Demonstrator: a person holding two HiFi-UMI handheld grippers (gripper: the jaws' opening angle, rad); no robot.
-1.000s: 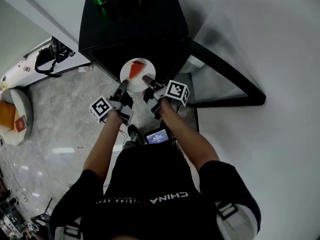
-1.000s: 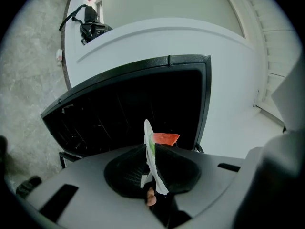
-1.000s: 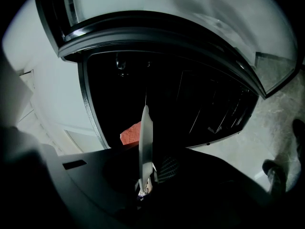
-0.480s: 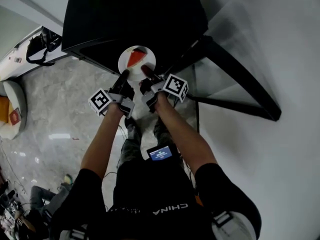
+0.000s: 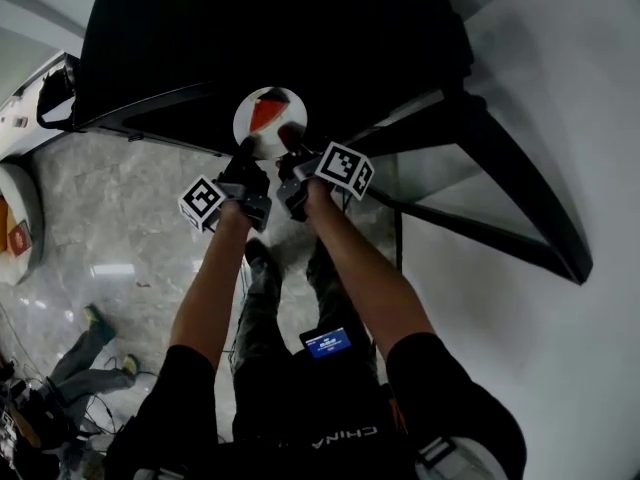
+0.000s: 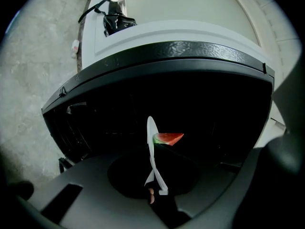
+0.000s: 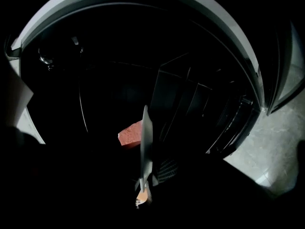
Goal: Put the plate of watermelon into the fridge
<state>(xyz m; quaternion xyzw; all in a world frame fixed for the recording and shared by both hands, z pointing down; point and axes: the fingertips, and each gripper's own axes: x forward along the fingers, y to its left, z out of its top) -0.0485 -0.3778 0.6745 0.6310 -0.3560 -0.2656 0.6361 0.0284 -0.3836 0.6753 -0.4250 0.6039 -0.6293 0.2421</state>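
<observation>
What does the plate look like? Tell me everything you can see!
The plate is small, round and white, and it looks smooth and thin. I cannot tell whether it is china or plastic. It sits face up with one red watermelon slice, green at the rind, on top. The left gripper and the right gripper each pinch its near rim, holding it in the air at the mouth of the dark open fridge. Nothing else touches it.

Grey marbled floor [image 5: 130,238], black fridge [image 5: 270,28] standing on it, round white seat [image 5: 12,213] at its left edge, long white bench [image 5: 20,113] beyond, black bag [image 5: 55,88] lying on the bench top.
</observation>
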